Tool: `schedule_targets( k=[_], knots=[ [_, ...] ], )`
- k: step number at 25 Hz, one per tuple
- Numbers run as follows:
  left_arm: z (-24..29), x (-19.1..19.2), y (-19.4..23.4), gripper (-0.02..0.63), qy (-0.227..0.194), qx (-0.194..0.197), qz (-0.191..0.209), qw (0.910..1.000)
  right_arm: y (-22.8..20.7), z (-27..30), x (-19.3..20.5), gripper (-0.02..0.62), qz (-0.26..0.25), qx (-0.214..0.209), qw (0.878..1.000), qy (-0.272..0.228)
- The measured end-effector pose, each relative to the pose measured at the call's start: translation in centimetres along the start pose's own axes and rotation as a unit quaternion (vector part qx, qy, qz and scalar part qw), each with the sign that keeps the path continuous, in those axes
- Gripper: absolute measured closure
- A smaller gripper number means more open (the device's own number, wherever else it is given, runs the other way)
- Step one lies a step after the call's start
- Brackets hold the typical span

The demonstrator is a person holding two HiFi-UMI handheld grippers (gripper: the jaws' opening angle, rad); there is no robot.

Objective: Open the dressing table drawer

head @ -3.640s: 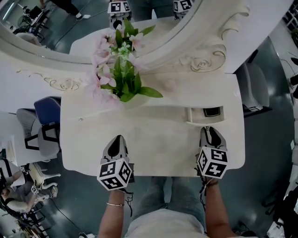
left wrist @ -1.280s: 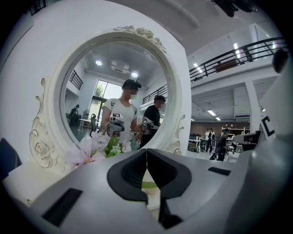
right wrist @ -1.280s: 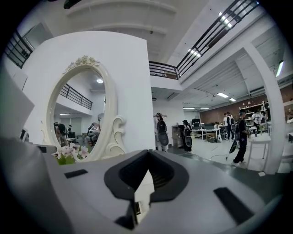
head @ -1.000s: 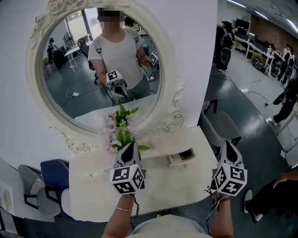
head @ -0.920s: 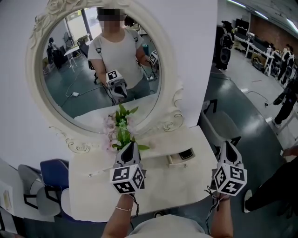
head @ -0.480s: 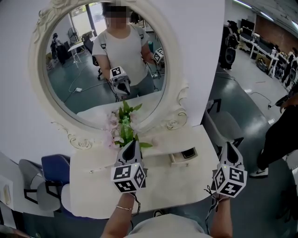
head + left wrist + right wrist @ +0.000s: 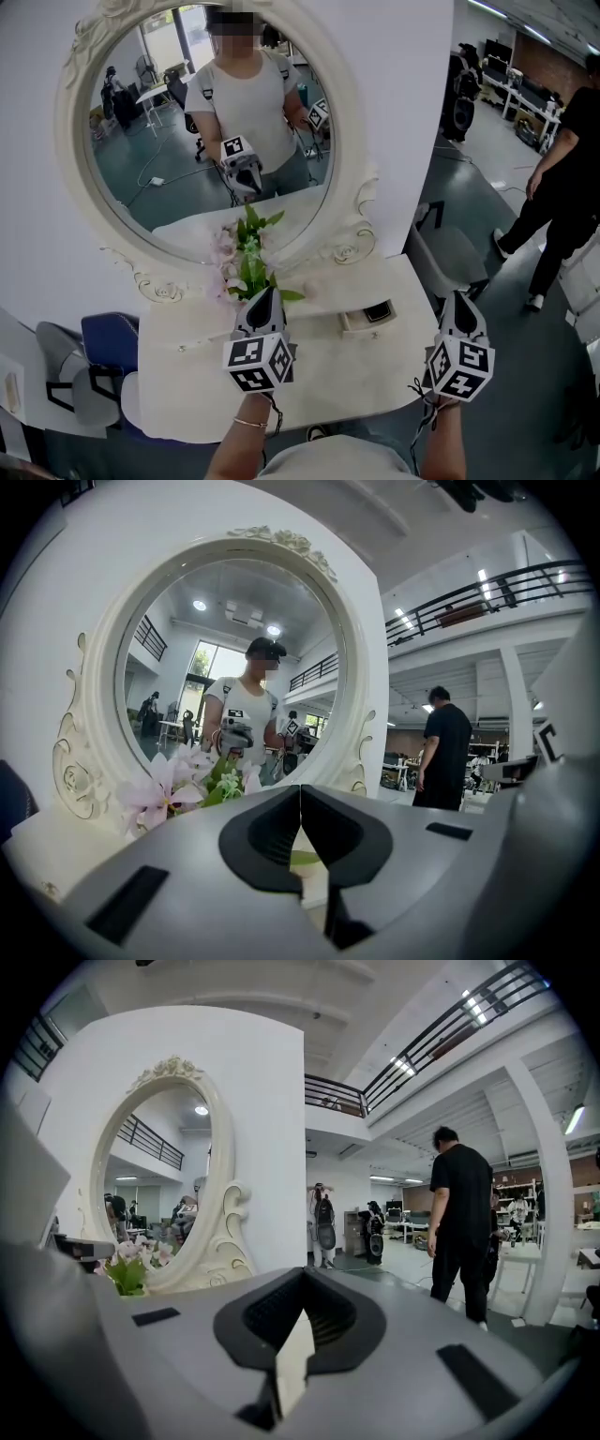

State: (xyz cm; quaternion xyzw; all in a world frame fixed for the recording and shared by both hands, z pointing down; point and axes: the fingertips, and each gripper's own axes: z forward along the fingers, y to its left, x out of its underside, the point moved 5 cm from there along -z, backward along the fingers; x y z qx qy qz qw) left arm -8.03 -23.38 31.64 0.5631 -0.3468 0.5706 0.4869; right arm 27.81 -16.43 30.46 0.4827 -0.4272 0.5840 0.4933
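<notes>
In the head view, a white dressing table (image 7: 187,370) carries a small drawer (image 7: 367,317) at its back right. The drawer stands pulled out, with something dark inside. My left gripper (image 7: 263,298) hovers over the table's middle, in front of the pink flowers (image 7: 246,262), and its jaws are shut and empty. My right gripper (image 7: 461,302) is off the table's right edge, to the right of the drawer, also shut with nothing held. In the left gripper view the left gripper (image 7: 300,803) shows closed jaws facing the mirror. The right gripper (image 7: 302,1288) faces the room. Neither gripper view shows the drawer.
A big oval mirror (image 7: 202,122) in a carved white frame stands behind the table and reflects the person holding the grippers. A blue chair (image 7: 108,337) is at the left and a grey chair (image 7: 450,258) at the right. A person in black (image 7: 562,187) walks behind at the right.
Both grippers have kept their places over the last second. A person in black has walked into view at the right. Earlier the view looked straight down on the table; now it looks up at the mirror.
</notes>
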Motion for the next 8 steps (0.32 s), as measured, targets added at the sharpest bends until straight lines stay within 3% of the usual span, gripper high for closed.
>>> schedule_targets(
  k=[8],
  knots=[
    [0.05, 0.13, 0.06, 0.588, 0.0, 0.0, -0.003, 1.0, -0.09, 0.04, 0.29, 0.591, 0.005, 0.001, 1.0, 0.004]
  ],
)
